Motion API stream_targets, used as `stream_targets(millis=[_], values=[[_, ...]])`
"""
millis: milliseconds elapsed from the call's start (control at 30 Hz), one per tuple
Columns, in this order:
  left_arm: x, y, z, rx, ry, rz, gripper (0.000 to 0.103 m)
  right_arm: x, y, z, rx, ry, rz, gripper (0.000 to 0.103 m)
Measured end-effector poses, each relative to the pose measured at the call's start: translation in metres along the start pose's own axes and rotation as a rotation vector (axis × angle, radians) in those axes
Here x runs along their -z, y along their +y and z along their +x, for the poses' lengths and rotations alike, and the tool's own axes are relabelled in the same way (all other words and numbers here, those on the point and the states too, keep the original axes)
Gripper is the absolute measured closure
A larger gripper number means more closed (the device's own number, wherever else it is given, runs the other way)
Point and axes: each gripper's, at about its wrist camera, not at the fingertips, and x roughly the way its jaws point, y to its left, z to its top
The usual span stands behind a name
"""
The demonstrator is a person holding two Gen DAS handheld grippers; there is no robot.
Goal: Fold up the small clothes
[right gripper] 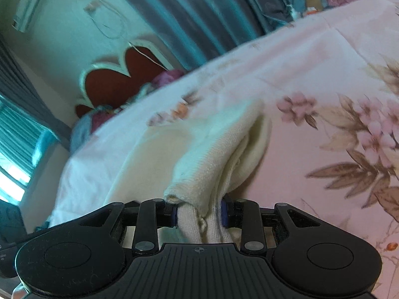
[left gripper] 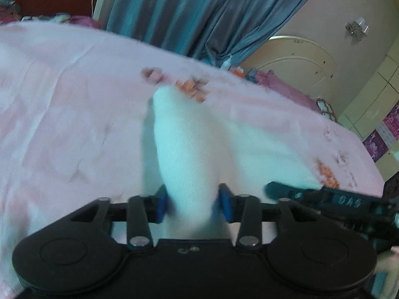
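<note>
Left claw (left gripper: 193, 203) clamped on a bunched end of the white knit garment (left gripper: 184, 144), blue pads (left gripper: 161, 205) pressing from both sides. Right claw (right gripper: 199, 214) likewise pinched tight on a gathered hem of the same cream-white cloth (right gripper: 212, 147), seen just beside the left claw in the left view. Garment lifted at both held ends, draping forward onto the floral pink bed sheet (right gripper: 324, 69). Beyond the bed, blue-grey curtains (left gripper: 179, 10) and a red heart-shaped headboard (right gripper: 112, 79).
</note>
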Motion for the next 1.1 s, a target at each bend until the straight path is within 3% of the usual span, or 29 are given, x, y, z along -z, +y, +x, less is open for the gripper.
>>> stream_targets(millis=[67,233,333,433,467,500,600,733,867,1033,1067,1100], values=[[0.004,0.006,0.002,-0.002,-0.005,-0.006,0.041,0.003,-0.007,0.0,0.005,0.002,0.015,0.07],[0.0,0.004,-0.009,-0.029,-0.041,0.003,0.038,-0.002,-0.004,-0.014,0.031,-0.029,-0.009,0.067],[0.002,0.003,-0.022,-0.056,-0.08,0.009,0.037,-0.005,-0.001,-0.02,0.052,-0.04,-0.025,0.057],[0.008,0.005,-0.021,-0.045,-0.035,-0.014,0.037,-0.01,-0.003,-0.021,0.048,-0.058,0.006,0.057],[0.011,0.006,-0.017,-0.049,-0.022,-0.019,0.037,-0.013,-0.001,-0.018,0.067,-0.057,-0.016,0.059],[0.014,0.007,-0.015,-0.044,-0.011,-0.031,0.037,-0.017,0.003,-0.012,0.076,-0.045,-0.043,0.073],[0.022,0.003,-0.009,-0.039,0.002,-0.04,0.037,-0.024,0.011,0.0,0.109,-0.043,-0.105,0.085],[0.026,-0.005,-0.005,-0.041,0.006,-0.014,0.037,-0.022,0.01,0.02,0.24,-0.051,-0.233,0.089],[0.029,-0.004,-0.011,-0.032,0.01,-0.038,0.037,-0.019,0.008,0.013,0.236,-0.072,-0.208,0.088],[0.035,0.003,-0.033,-0.031,-0.003,-0.067,0.037,-0.006,0.02,-0.027,0.184,-0.11,-0.189,0.079],[0.038,0.003,-0.037,-0.034,-0.007,-0.064,0.036,-0.001,0.023,-0.034,0.173,-0.107,-0.194,0.076],[0.04,0.003,-0.041,-0.037,-0.004,-0.065,0.036,0.007,0.025,-0.042,0.162,-0.105,-0.197,0.062]])
